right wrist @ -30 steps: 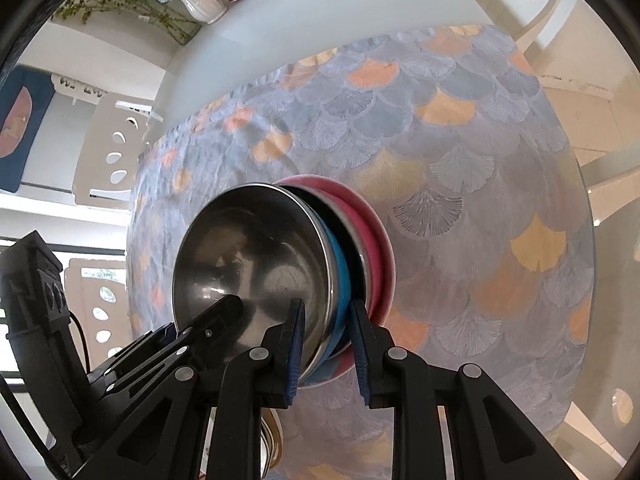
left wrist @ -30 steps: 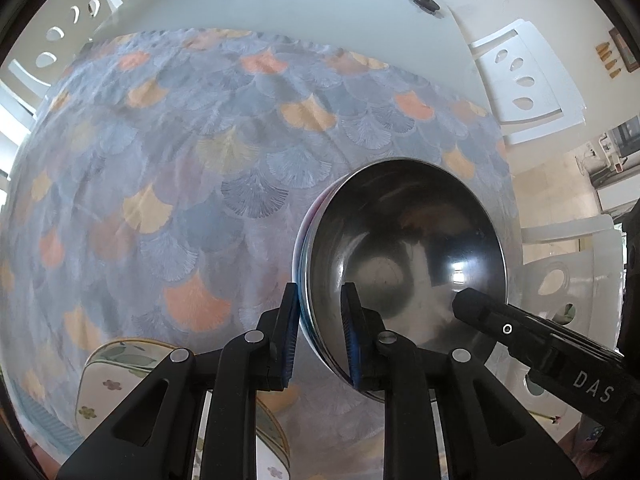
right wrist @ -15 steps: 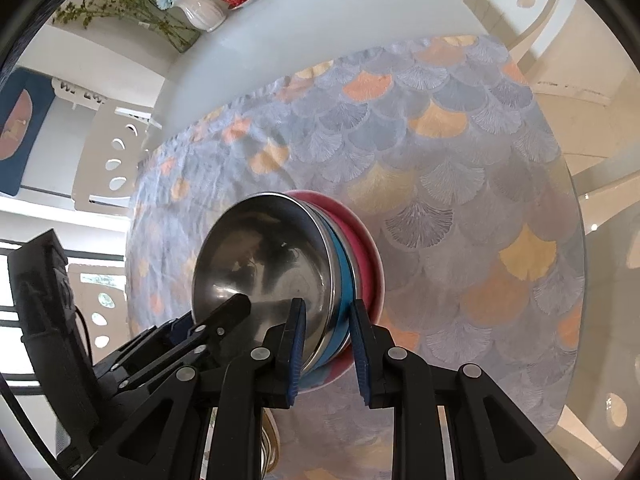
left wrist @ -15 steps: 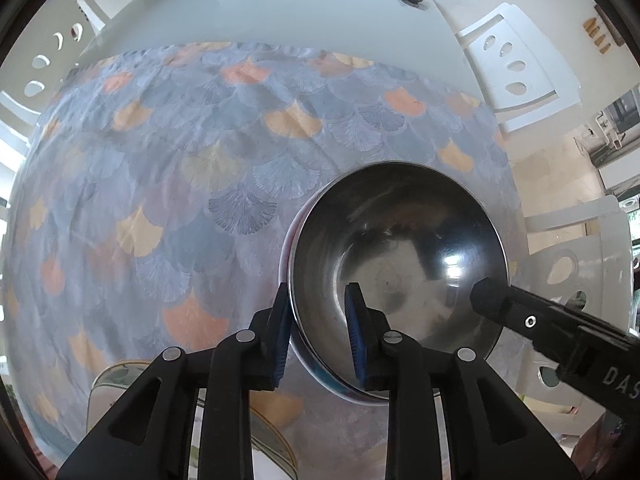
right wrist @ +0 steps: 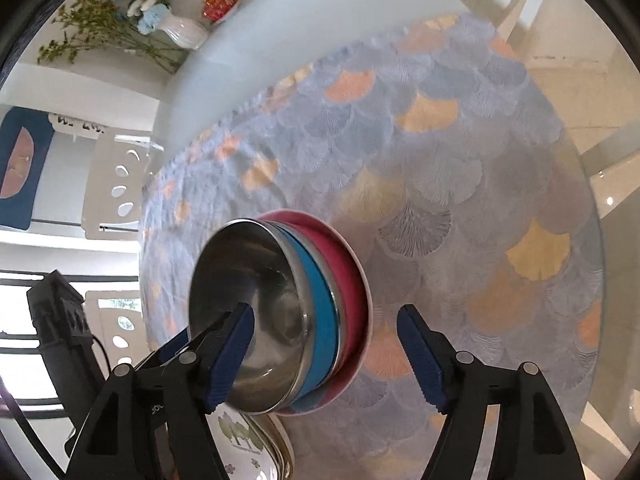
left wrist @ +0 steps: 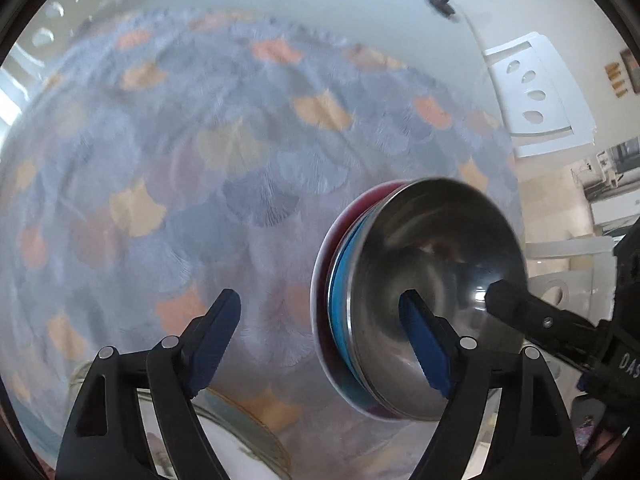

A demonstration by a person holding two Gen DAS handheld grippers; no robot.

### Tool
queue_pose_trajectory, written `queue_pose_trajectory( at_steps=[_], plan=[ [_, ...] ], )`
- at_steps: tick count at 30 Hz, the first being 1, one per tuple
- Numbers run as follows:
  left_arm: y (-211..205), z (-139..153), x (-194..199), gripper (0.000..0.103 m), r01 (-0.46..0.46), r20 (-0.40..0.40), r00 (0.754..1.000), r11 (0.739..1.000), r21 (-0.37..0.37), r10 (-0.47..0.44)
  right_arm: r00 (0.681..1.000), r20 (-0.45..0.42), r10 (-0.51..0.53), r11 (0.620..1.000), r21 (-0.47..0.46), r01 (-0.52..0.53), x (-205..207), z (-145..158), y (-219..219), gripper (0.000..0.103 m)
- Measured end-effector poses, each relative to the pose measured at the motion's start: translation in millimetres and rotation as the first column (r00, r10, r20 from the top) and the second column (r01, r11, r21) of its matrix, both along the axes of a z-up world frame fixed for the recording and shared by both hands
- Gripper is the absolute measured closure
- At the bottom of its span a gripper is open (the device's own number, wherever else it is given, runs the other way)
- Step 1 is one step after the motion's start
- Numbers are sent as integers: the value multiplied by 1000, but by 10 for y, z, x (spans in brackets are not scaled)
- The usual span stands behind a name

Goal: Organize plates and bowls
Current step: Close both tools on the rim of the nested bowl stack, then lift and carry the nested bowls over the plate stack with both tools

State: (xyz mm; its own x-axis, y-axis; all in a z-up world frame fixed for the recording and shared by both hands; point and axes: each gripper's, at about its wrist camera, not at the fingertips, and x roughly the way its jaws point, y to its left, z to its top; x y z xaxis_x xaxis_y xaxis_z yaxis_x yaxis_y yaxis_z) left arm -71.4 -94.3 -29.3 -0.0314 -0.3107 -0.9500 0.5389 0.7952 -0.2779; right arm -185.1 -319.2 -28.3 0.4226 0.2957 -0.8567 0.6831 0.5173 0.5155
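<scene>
Scalloped pastel tablecloth, white table, flower vase

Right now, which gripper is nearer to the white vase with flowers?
Right. The vase stands at the table's far edge, beyond the right gripper, whose jaws have just opened around the stacked bowls. The left gripper faces elsewhere.

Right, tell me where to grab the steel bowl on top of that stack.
Take the steel bowl by its thin rim, from above, one claw finger inside and one outside. It nests in the blue dish, so its wall is hidden; only the lip stands free.
</scene>
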Motion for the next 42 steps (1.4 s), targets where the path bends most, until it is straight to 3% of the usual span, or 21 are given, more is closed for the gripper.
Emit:
queue_pose_trajectory(
  at_steps=[3, 10, 12, 16, 22, 42],
  plan=[
    [-21, -112, 5, 27, 1, -20, 1000, 1000, 12, -1, 1000, -22, 8, 1000, 21, -7, 62, -145, 10, 31],
    [-201, -133, -24, 57, 35, -31, 999, 998, -45, -36, 1000, -4, -18, 997, 73, 19, 158, -413, -50, 32],
    [-268, -124, -39, 57, 54, -19, 998, 997, -50, -55, 998, 37, -46, 994, 104, 42, 142, -447, -71, 44],
    [-279, -124, -34, 58, 61, -17, 998, 996, -70, -63, 998, 38, -47, 996, 76, 44, 129, -443, -90, 53],
    [-252, -125, -6, 59, 64, -22, 998, 995, -77, -66, 1000, 28, 6, 1000, 15, -7, 167, -369, -62, 57],
    [-64, 81, -43, 60, 85, 17, 996, 991, -100, -84, 997, 73, 20, 999, -35, -18, 79, -102, 41, 63]
  ],
)
